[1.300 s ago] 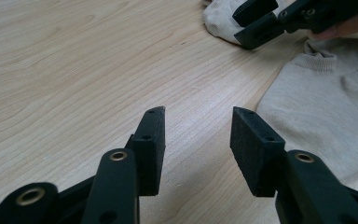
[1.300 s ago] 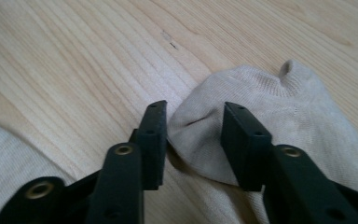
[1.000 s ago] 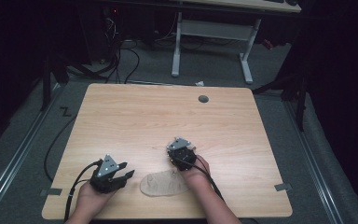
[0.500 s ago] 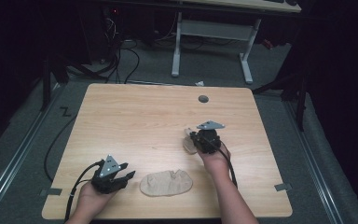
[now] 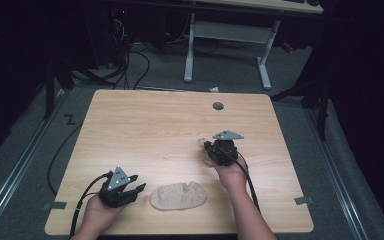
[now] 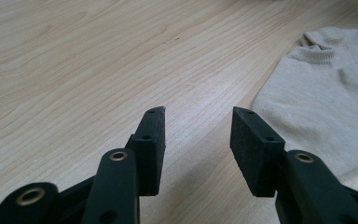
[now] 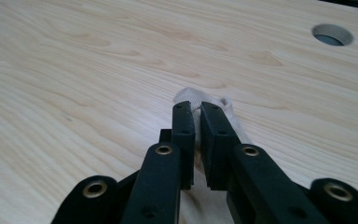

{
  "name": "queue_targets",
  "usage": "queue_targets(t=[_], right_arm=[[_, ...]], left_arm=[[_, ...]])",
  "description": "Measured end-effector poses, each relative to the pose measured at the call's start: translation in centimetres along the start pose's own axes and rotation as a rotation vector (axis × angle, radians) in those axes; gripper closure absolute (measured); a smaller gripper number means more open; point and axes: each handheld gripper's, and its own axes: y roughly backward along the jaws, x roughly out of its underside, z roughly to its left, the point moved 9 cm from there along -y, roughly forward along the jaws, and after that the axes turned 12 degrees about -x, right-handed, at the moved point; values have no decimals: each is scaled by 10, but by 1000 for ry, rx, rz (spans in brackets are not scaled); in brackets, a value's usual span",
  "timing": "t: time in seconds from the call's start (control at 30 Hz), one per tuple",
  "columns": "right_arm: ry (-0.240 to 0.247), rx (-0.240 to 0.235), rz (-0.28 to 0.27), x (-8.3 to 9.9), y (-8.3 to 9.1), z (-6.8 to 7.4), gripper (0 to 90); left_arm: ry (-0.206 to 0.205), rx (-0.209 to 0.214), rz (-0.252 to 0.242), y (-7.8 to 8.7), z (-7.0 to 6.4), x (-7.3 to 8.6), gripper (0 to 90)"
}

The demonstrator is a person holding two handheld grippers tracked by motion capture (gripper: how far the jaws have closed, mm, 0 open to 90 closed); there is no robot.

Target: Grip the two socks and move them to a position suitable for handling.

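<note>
No words, labels, brand names or numbers can be read anywhere in these pictures. The one sign-like thing is a black zigzag mark [image 5: 70, 120] shaped like a "Z" on the grey floor, well off to the far left of the left gripper [image 5: 130, 189], beyond the table edge. It may be tape or a bent cable, and it cannot be told which.

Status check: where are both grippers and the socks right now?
Right gripper shut on a sock mid-table. Left gripper open, empty, beside the second sock lying flat near the front edge. Nothing in the way.
</note>
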Motion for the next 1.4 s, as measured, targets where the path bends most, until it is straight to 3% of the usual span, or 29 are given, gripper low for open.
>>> queue_targets(t=[0.2,0.33,0.37,0.5,0.57,0.6,0.8,0.93,1.03,1.1,1.13,1.23,1.27,1.3,1.4], right_arm=[[30,-21,-31,-14,8,22,846],[18,-17,-43,-22,12,21,846],[14,-9,-39,-23,12,17,846],[-81,28,-13,-16,7,-21,845],[-94,35,-9,-14,6,-27,843],[-115,62,4,-6,5,-44,842],[-145,114,0,7,15,-74,829],[-150,152,3,15,25,-90,735],[-111,170,-20,12,34,-86,710],[-76,144,-24,9,36,-77,755],[-47,86,3,12,32,-63,832],[-14,43,50,22,22,-52,900],[13,39,107,37,11,-44,900],[13,39,107,37,11,-44,900],[58,35,173,54,-5,-34,900]], left_arm=[[-1,6,-3,1,-1,0,557],[-4,7,-4,2,-1,0,557],[-3,7,-5,2,-1,-1,557],[-4,7,-5,3,-1,0,557],[-7,10,3,2,0,0,556],[-7,14,5,2,-2,1,556],[-16,22,3,2,-6,0,556],[-25,21,3,2,-8,0,555],[-25,21,0,1,-8,-1,555],[-25,19,1,1,-9,-1,555],[-25,17,1,1,-9,-1,555],[-29,17,-2,2,-10,-2,555],[-30,17,-2,2,-10,-2,556],[-30,17,-2,2,-10,-2,556],[-29,14,2,1,-9,-1,556]])
